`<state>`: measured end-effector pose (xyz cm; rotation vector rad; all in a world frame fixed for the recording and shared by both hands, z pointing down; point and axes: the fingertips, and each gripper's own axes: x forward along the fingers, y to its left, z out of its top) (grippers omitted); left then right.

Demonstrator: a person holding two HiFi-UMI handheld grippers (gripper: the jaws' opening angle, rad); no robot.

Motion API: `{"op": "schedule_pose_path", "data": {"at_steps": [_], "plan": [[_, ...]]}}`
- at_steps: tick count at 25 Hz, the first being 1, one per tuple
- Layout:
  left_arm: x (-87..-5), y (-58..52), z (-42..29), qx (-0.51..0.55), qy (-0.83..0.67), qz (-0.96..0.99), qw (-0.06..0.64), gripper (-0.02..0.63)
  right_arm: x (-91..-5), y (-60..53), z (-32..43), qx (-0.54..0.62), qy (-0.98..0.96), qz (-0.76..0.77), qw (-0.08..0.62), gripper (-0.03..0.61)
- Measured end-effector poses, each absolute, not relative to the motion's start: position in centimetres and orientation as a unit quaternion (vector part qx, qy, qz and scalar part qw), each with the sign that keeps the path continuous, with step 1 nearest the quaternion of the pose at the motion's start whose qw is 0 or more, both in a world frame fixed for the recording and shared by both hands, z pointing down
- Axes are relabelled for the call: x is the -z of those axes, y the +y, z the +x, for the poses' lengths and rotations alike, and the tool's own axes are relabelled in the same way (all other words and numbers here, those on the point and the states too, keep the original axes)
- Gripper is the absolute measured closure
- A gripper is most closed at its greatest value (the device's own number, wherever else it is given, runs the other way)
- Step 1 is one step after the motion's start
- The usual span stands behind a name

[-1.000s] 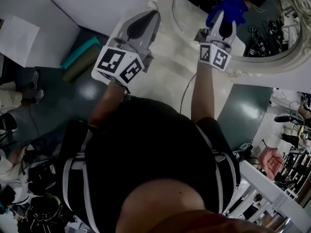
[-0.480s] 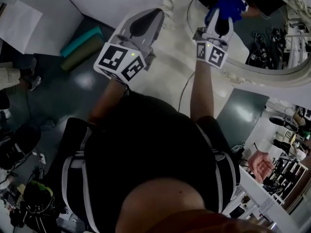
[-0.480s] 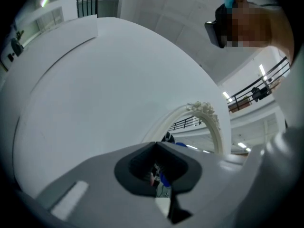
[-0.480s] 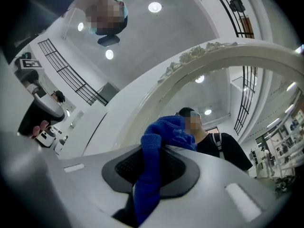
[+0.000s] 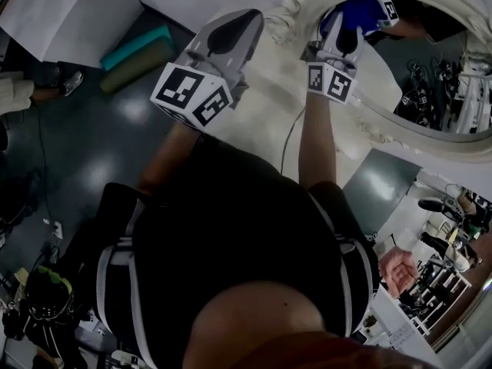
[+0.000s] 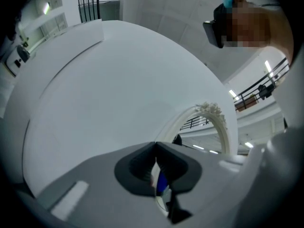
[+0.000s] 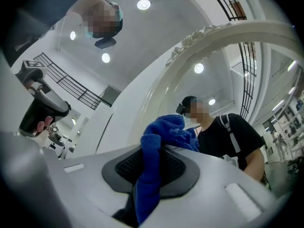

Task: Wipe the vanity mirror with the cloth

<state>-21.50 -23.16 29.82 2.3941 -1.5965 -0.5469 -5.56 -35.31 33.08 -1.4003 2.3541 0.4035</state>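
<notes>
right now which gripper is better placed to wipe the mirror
Right. The right gripper is shut on the blue cloth and raised at the vanity mirror; the left gripper is shut on nothing, off beside the frame.

Head view looks steeply down; both gripper views face the mirror (image 5: pixel 434 64).

Mirror (image 5: pixel 434 68) — cut off at top and right edges.

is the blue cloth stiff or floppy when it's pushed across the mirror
Probably floppy: the cloth bunches and droops where the right hand-held gripper pinches it. Its fuzzy surface looks soft, so it should fold against the mirror, not scrape.
</notes>
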Motion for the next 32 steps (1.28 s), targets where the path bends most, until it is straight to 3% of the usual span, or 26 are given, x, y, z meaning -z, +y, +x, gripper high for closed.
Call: {"op": "schedule_pose_path", "data": {"at_steps": [15, 23, 32], "plan": [[-28.9, -20.2, -20.2, 0.177, -0.554, 0.809, 0.09, 0.603, -32.6, -33.8, -5.4, -0.096, 0.86, -0.461, 0.198, 0.502], [-27.9, -18.7, -17.9, 0.181, -0.536, 0.82, 0.084, 0.603, -29.5, -29.6, -1.6, -0.109, 0.843, -0.47, 0.238, 0.502], [-26.1, -18.4, -10.9, 0.179, -0.457, 0.867, 0.088, 0.603, -26.7, -24.1, 7.7, -0.143, 0.79, -0.541, 0.252, 0.502]]}}
